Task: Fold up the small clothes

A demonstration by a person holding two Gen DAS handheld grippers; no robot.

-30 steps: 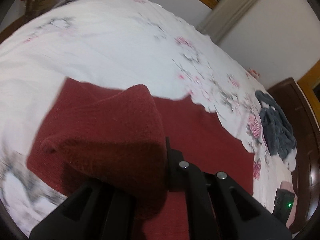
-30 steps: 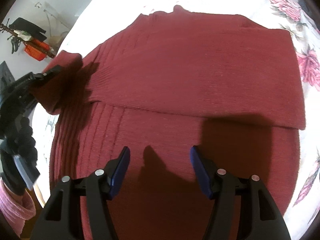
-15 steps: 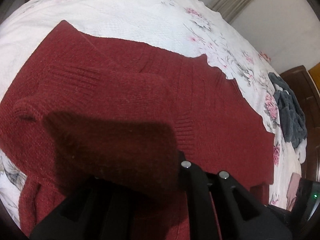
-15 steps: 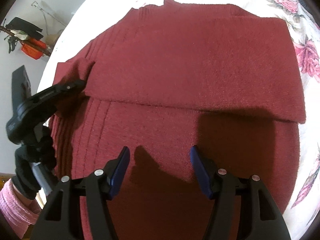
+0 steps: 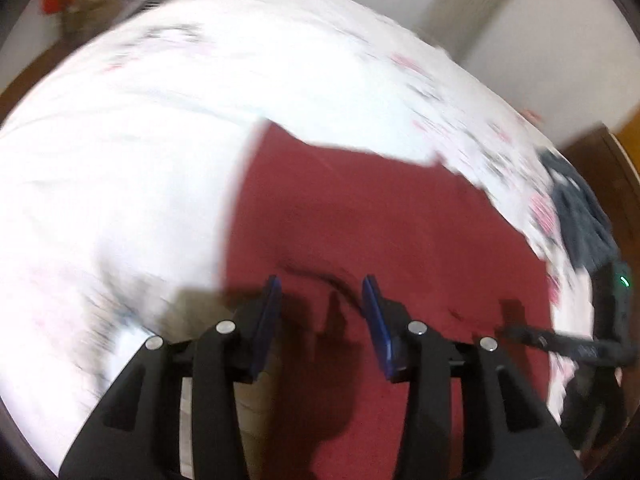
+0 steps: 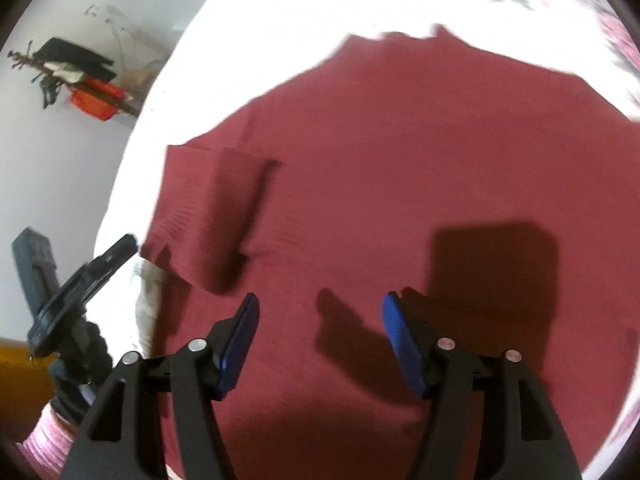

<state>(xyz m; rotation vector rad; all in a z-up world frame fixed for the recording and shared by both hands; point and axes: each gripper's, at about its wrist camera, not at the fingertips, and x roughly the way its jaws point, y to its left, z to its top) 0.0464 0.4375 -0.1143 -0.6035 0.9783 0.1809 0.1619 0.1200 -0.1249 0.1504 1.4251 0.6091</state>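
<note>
A dark red knitted sweater point(image 6: 400, 168) lies spread on a white floral bedsheet point(image 5: 120, 160). Its left sleeve point(image 6: 216, 208) is folded in over the body. My left gripper point(image 5: 322, 292) is open above the sweater's point(image 5: 380, 220) near left edge, with nothing between its blue pads. It also shows in the right wrist view as the black left gripper point(image 6: 80, 280) at the sweater's left edge, held by a gloved hand point(image 6: 80, 364) in a pink sleeve. My right gripper point(image 6: 320, 308) hangs open over the sweater's lower part, empty. The left wrist view is motion-blurred.
A dark grey garment point(image 5: 580, 216) lies at the bed's right side, next to a dark wooden bed frame point(image 5: 608, 152). My right gripper's tip point(image 5: 560, 344) juts in at the right. A coat stand with orange and black items point(image 6: 80, 80) stands by the wall.
My left gripper let go of the red sleeve, which now lies folded on the sweater, and pulled back towards the left edge with its jaws open. The right gripper stayed open.
</note>
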